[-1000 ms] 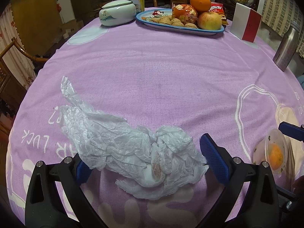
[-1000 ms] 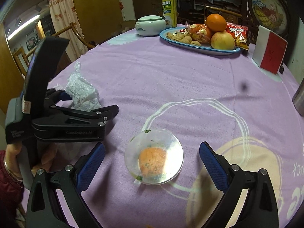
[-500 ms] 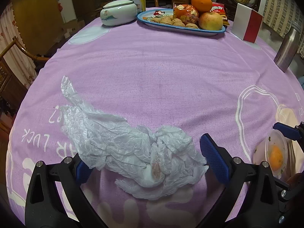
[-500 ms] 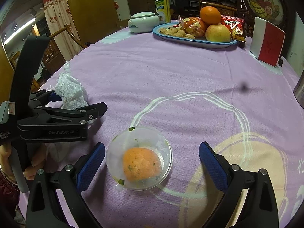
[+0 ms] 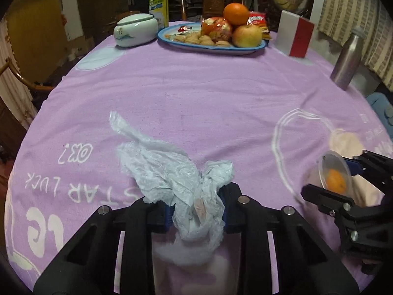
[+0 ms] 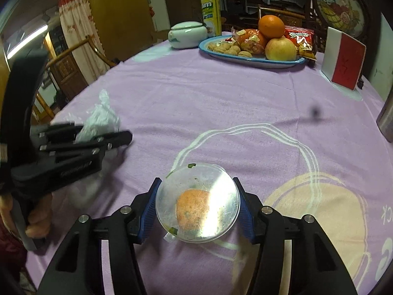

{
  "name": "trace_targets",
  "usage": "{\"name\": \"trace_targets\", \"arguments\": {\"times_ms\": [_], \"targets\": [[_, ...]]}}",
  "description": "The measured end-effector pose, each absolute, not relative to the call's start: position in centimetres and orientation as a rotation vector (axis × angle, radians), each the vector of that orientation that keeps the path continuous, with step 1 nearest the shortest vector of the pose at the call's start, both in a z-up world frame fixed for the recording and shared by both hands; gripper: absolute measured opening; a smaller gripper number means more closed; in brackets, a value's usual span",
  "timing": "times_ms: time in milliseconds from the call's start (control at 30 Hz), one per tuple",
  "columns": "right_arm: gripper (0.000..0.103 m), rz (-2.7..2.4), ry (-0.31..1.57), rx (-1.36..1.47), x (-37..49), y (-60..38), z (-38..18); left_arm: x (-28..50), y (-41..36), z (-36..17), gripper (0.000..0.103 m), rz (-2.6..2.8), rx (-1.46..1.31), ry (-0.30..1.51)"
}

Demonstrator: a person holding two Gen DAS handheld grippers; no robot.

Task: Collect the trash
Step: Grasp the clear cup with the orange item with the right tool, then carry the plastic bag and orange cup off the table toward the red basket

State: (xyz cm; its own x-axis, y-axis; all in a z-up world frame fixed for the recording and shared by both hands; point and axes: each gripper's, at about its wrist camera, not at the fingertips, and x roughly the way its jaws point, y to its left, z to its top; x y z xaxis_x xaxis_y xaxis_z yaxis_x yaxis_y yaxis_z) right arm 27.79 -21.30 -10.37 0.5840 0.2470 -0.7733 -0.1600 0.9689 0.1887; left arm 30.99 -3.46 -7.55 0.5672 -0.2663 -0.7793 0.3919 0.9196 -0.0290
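My left tongs (image 5: 196,209) pinch the crumpled plastic bag (image 5: 176,172) on the table (image 5: 196,93); my right tongs (image 6: 197,209) are closing around the clear plastic cup (image 6: 197,202). Next I'd lift both, gently, without crushing the cup.

My left gripper (image 5: 196,211) has clamped onto the crumpled plastic bag (image 5: 176,172); my right gripper's (image 6: 197,211) jaws are closing around the clear cup (image 6: 197,202).
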Motion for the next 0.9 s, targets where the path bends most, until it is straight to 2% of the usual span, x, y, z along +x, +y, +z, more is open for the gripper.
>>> {"name": "trace_targets", "arguments": {"times_ms": [200,900], "targets": [[0.056,0.264,0.822,0.140,24.9,-21.5,-7.4,25.7,-0.6,-4.4,0.028,-0.385,0.071,0.783],[0.056,0.538,0.665,0.170,12.8,-13.2,0.2,9.2,11.7,1.3,0.028,-0.199,0.031,0.684]]}}
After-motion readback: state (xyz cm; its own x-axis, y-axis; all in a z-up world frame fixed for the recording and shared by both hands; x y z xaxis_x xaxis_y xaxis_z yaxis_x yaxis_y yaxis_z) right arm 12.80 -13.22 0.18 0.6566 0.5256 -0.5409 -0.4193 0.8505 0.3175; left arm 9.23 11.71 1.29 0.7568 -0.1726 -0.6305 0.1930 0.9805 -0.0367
